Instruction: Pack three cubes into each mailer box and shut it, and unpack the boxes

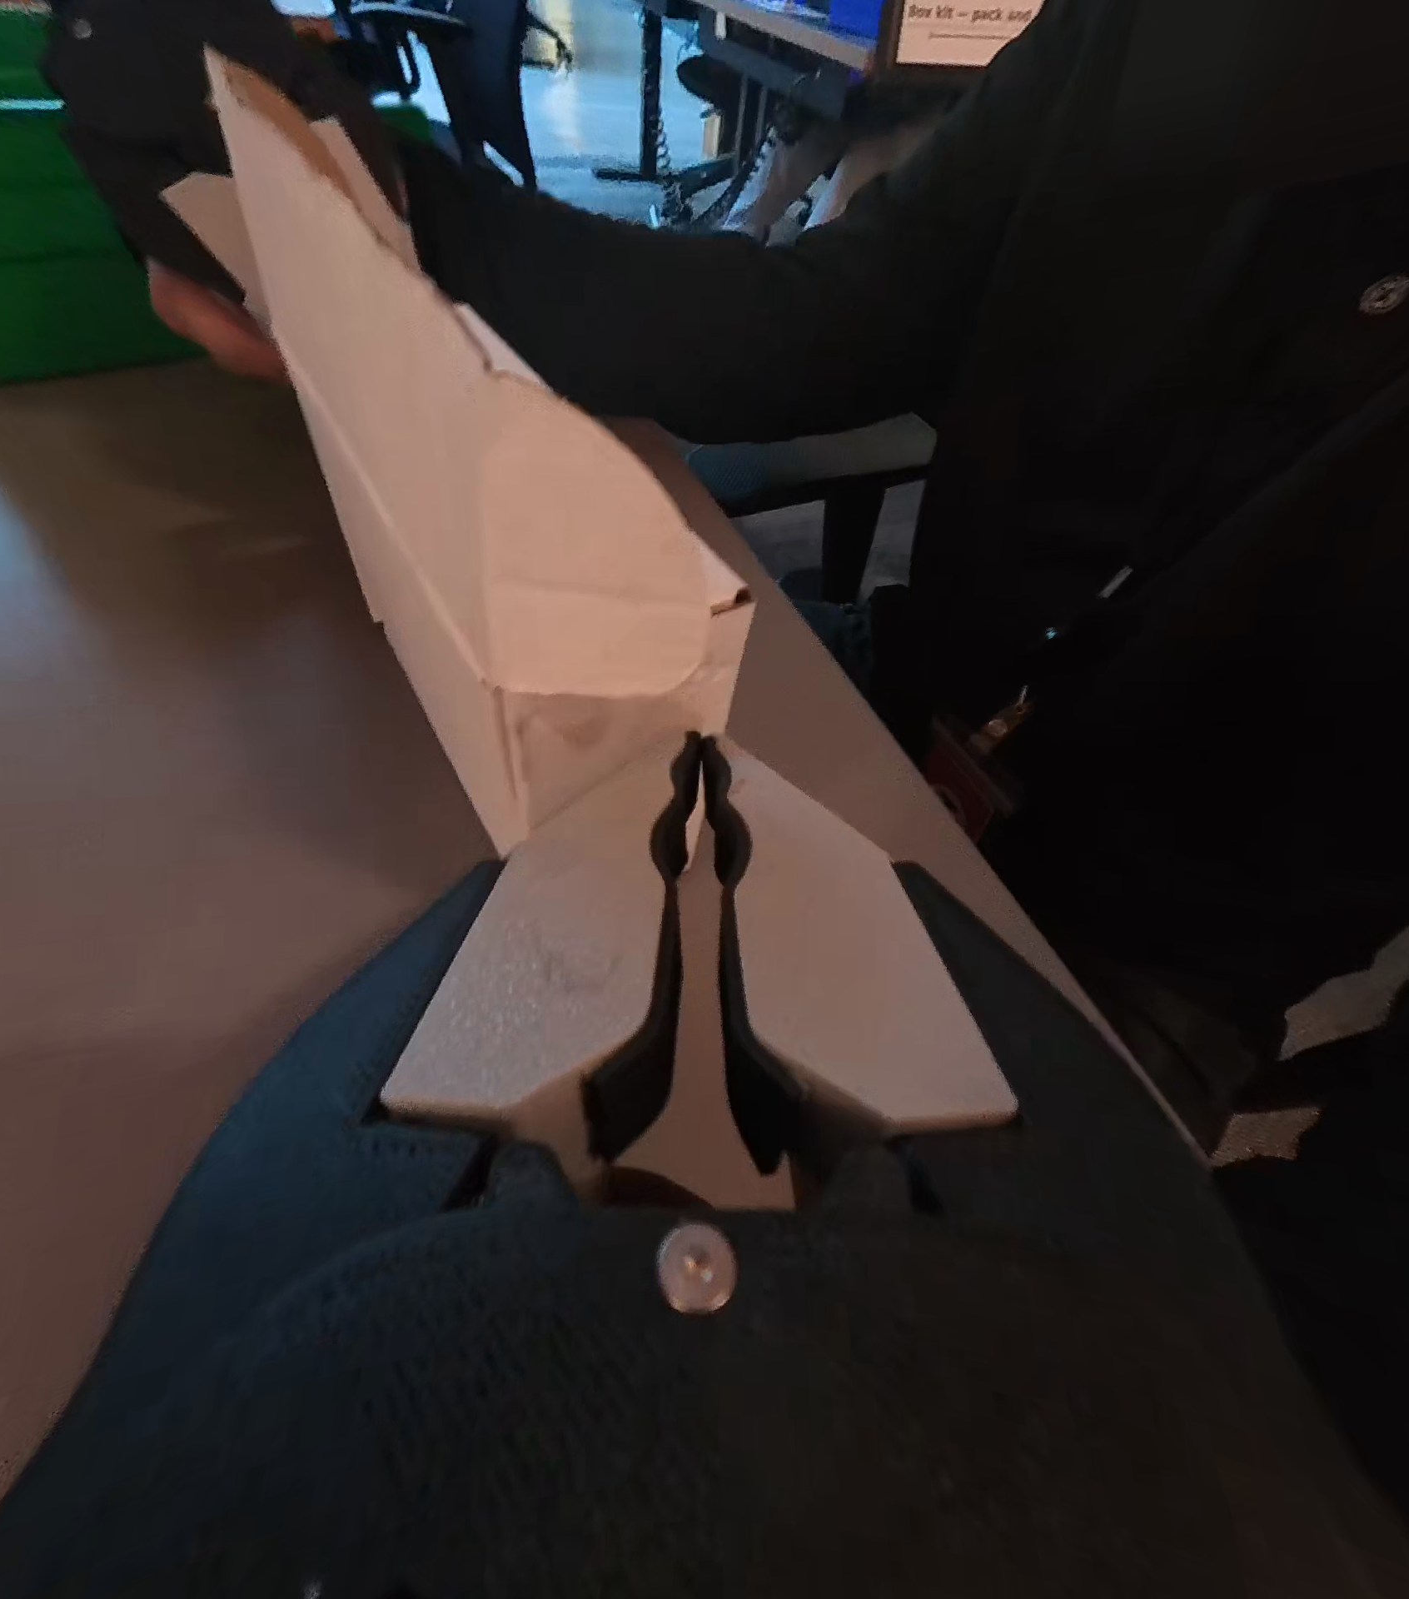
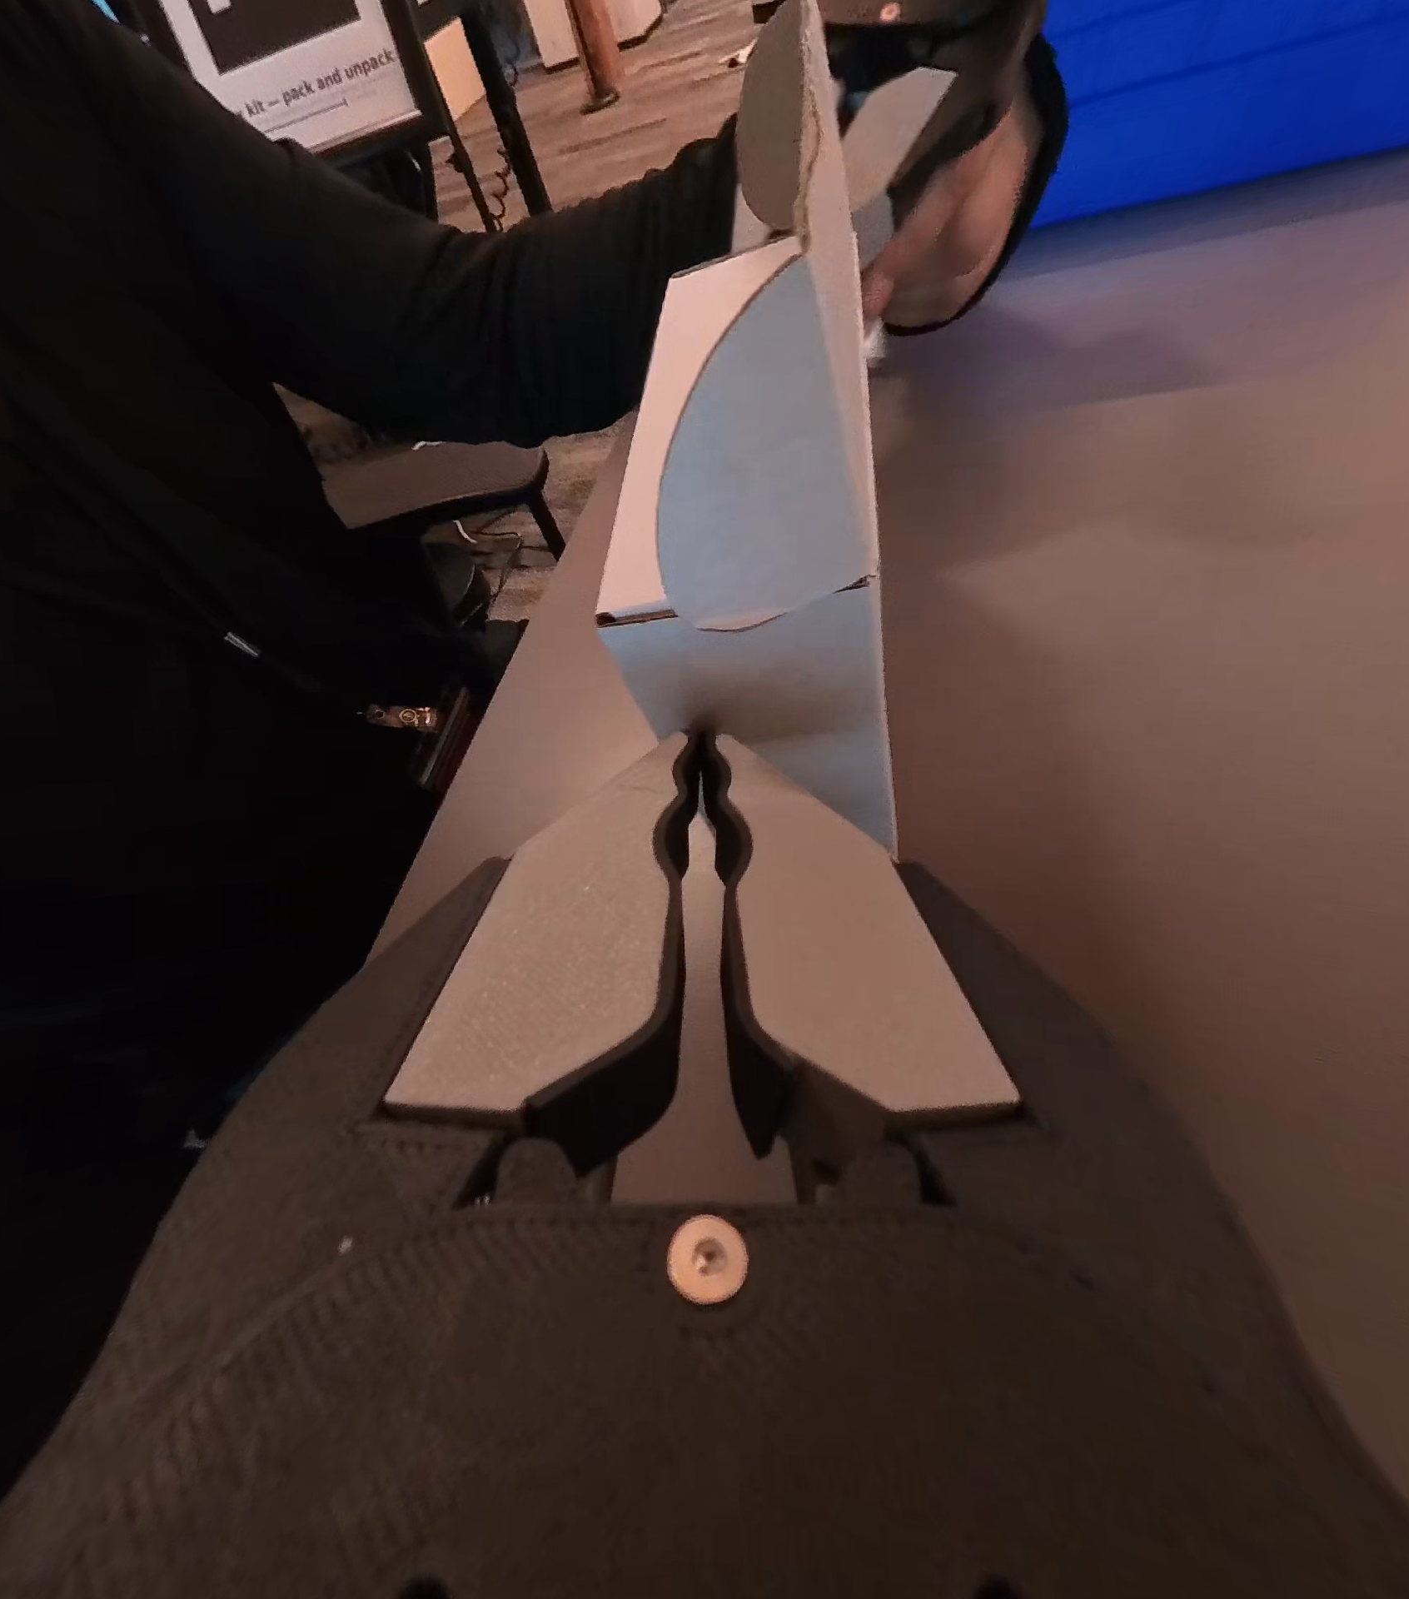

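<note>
While the white mailer box (image 1: 459,484) hangs between the two grippers, tipped up on edge above the brown table (image 1: 121,692), the job is to keep it from twisting. On the left, the left gripper (image 1: 703,753) has its jaws pressed together at the box's near end; they look clamped on a thin edge of cardboard there, though the actual pinch is hidden behind the tips. On the right, the right gripper (image 2: 705,748) does the same at the opposite end – jaws together, apparently nipping the panel edge below the rounded flap (image 2: 736,484). Each view shows the other gripper far off, at the box's far end, in the person's hand (image 2: 952,234).

No cubes show in either picture, so I cannot tell whether the box is packed or empty. To do this step well, I judge both ends should turn at the same rate – thin card creases easily if one side leads. Lower it flat onto the table before letting go, and mind the table's near edge beside the person's dark sleeve (image 1: 684,320).
</note>
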Demonstrator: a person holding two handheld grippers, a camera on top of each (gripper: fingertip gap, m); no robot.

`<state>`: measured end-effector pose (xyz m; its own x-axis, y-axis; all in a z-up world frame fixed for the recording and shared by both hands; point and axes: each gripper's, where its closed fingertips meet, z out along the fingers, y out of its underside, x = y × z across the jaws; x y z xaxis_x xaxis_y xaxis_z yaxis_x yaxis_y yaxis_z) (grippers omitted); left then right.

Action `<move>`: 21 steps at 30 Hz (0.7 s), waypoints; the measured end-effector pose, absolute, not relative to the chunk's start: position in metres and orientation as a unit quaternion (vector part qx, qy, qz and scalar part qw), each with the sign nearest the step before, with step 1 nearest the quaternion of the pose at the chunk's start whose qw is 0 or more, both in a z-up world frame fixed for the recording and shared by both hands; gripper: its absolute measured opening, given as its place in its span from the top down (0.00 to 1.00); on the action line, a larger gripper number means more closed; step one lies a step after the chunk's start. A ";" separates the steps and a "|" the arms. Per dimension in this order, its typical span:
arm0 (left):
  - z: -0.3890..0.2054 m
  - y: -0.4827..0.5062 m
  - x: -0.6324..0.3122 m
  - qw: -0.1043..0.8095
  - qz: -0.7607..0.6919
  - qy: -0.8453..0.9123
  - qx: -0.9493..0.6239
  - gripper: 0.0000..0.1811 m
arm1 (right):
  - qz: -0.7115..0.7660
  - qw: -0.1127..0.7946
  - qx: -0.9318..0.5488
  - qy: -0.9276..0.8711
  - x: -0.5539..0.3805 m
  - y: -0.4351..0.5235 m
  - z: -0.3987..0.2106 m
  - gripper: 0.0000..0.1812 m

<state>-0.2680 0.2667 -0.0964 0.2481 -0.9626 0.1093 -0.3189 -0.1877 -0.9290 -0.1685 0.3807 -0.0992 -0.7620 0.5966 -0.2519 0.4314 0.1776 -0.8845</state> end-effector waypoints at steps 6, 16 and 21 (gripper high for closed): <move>-0.085 0.267 -0.286 0.450 -0.396 0.434 -0.672 0.94 | 0.596 0.098 -0.319 -0.730 -0.160 0.393 -0.075 1.00; -0.049 0.294 -0.296 0.567 -0.357 0.386 -0.634 0.83 | 0.676 0.184 -0.317 -0.639 -0.182 0.413 -0.035 0.82; -0.037 0.289 -0.288 0.584 -0.361 0.397 -0.609 0.83 | 0.699 0.141 -0.288 -0.639 -0.187 0.399 -0.038 0.79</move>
